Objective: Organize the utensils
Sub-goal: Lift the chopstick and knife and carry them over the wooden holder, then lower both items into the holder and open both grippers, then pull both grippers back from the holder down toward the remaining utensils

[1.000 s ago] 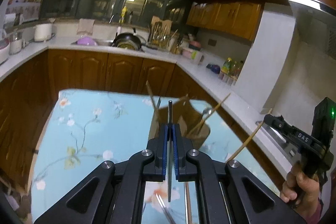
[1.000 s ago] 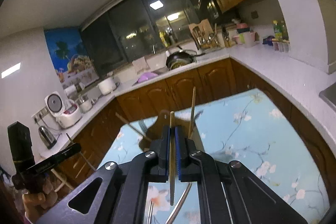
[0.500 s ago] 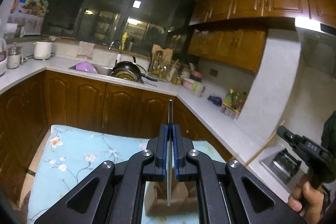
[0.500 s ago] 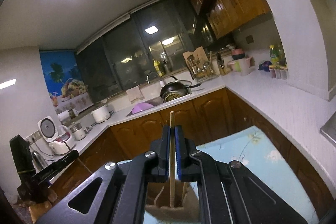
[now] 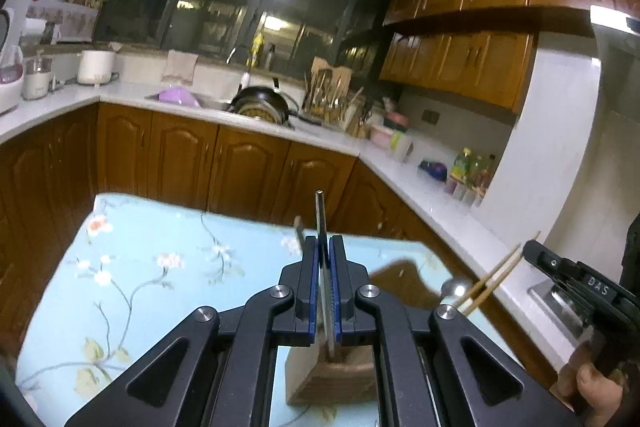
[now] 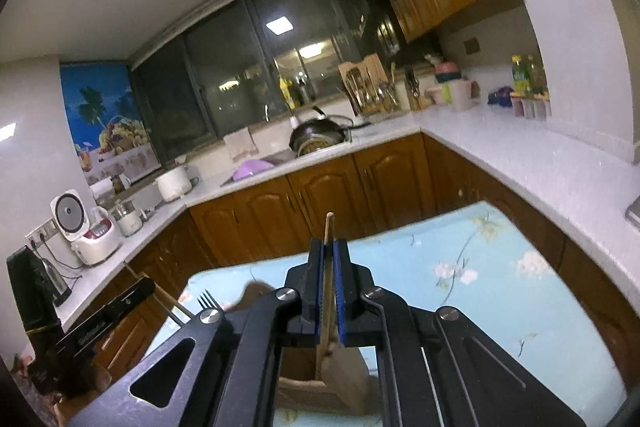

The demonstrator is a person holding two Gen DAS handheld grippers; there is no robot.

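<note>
My left gripper (image 5: 323,247) is shut on a thin dark metal utensil (image 5: 320,215) that stands upright; its lower end reaches into the wooden utensil holder (image 5: 332,379) below. My right gripper (image 6: 328,251) is shut on a wooden chopstick (image 6: 329,227), its lower end inside the same holder (image 6: 320,387). In the left wrist view the right gripper (image 5: 576,283) shows at the right with the chopstick (image 5: 496,279) and a spoon bowl (image 5: 452,287) near it. A fork (image 6: 208,301) sticks up at the holder's left in the right wrist view.
The holder stands on a table with a light blue floral cloth (image 5: 160,259). Brown cabinets and a white L-shaped counter (image 5: 400,167) lie beyond, with a wok (image 5: 260,103), a utensil rack (image 5: 328,95) and bottles (image 5: 468,171).
Both grippers tipped up and then back down while holding their utensils. The utensils' lower ends now sit in the wooden holder, and the table cloth is back in view.
</note>
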